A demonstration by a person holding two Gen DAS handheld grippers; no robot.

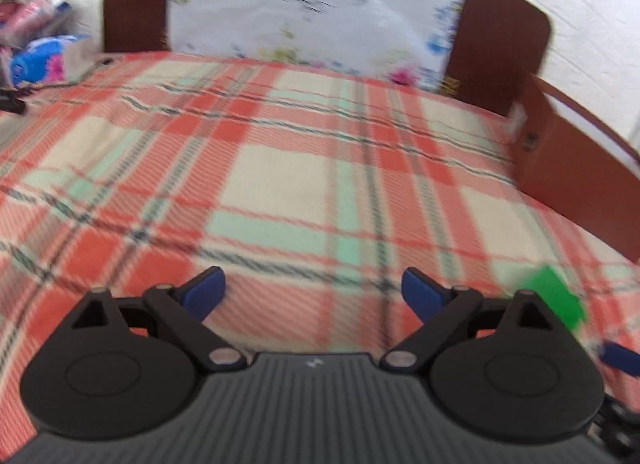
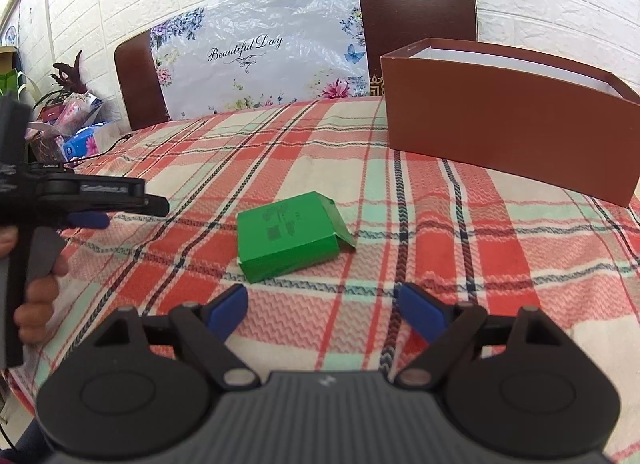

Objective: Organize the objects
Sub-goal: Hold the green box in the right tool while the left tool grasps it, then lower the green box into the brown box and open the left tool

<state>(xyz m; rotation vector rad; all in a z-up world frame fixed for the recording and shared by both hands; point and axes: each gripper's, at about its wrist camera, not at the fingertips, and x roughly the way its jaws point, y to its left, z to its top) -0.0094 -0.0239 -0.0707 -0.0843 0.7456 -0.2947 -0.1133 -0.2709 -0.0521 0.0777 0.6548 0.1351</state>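
Note:
A small green carton point(image 2: 288, 236) lies flat on the plaid tablecloth point(image 2: 460, 264), one end flap open. My right gripper point(image 2: 324, 306) hovers just in front of it, open, with nothing between its blue pads. An open brown box point(image 2: 512, 115) with a white inside stands behind and to the right of the carton. In the blurred left wrist view my left gripper point(image 1: 314, 292) is open over bare cloth. The green carton point(image 1: 554, 298) sits off its right finger, and the brown box point(image 1: 580, 171) is at the right edge. A hand point(image 2: 40, 296) holds the left gripper, whose blue finger point(image 2: 88, 219) shows left of the carton.
Two dark brown chair backs point(image 2: 416, 11) stand behind the table against a white brick wall. A flowered plastic sheet point(image 2: 256, 55) leans between them. Tissue packs point(image 2: 80, 143) and a plant point(image 2: 68, 75) crowd the far left corner, and a thin cable point(image 2: 116, 141) runs from there.

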